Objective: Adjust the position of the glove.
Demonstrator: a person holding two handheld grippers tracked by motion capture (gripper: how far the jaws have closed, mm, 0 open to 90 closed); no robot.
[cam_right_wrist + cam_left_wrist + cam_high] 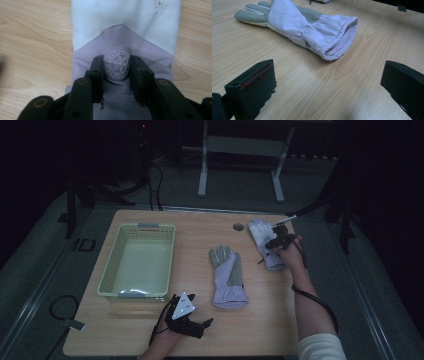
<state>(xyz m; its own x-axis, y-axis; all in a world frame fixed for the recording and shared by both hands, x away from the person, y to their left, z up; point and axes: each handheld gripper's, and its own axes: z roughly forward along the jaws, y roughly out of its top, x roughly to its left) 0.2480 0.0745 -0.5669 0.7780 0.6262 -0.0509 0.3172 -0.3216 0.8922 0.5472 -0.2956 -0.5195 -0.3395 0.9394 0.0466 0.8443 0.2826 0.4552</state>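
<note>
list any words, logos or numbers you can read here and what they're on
"SPO…" and "…ERMAN": broken parts of a ring of letters round a snowflake, on the round badge of the far glove. The badge fabric is bunched between the pads of the right tool, so the rest is hidden.
Near glove: a small dark tag at its seam, too small to read.
Basket: no text to be seen.

Pinched between the right gripper's [117, 65] black jaws is a lilac fold of the far glove [125, 30], stamped with a round white badge [117, 63] bearing a snowflake and ringed lettering; beyond the jaws the glove turns white. Ahead of the left gripper's [324, 82] black jaws, one smeared red, lies the near glove [299, 27], lilac with grey fingers. The basket [111, 270] is pale green, the table [260, 320] light wood-grain.
</note>
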